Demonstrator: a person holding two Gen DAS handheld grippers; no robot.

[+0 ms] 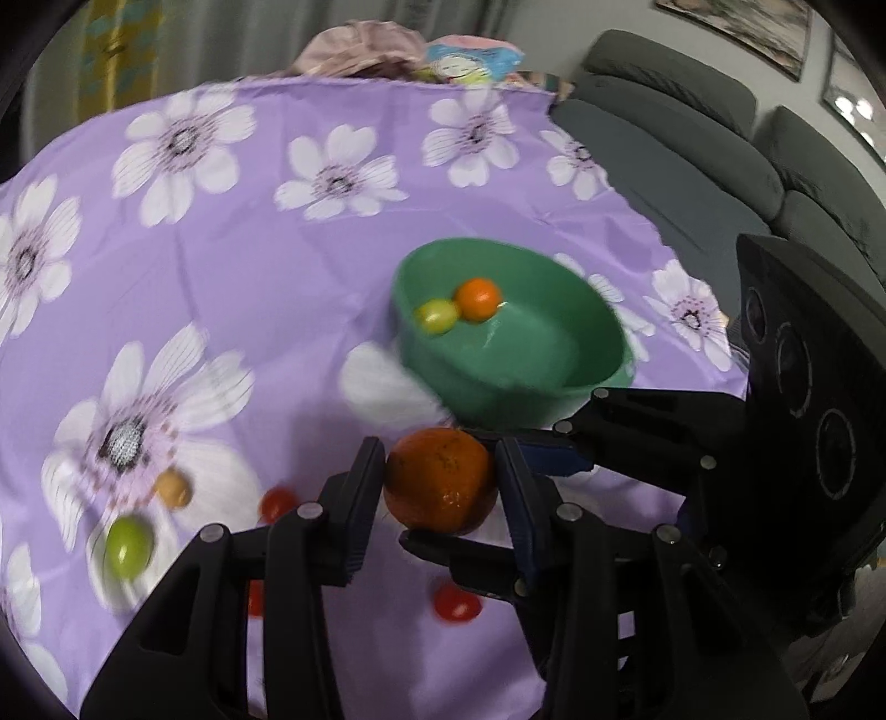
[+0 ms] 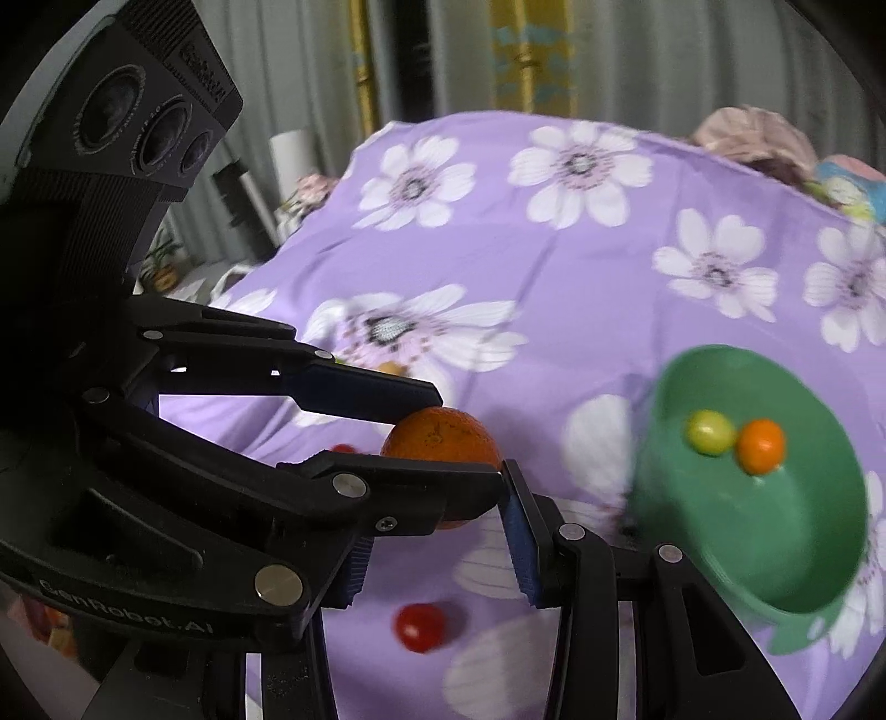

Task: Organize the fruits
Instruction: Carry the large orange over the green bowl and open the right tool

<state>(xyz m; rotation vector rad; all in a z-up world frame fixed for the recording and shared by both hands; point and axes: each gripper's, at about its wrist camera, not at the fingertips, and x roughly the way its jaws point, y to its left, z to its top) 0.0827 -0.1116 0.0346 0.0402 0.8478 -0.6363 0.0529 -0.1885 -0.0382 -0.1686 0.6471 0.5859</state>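
My left gripper is shut on a large orange, held above the purple flowered cloth; the orange also shows in the right wrist view. My right gripper is open and empty, its fingers crossing just under the left gripper's fingers. A green bowl beyond holds a small orange fruit and a yellow-green fruit; it shows at the right in the right wrist view.
Loose on the cloth: a green fruit, a tan fruit, red tomatoes. A grey sofa lies past the table's right edge. Pillows sit at the far edge.
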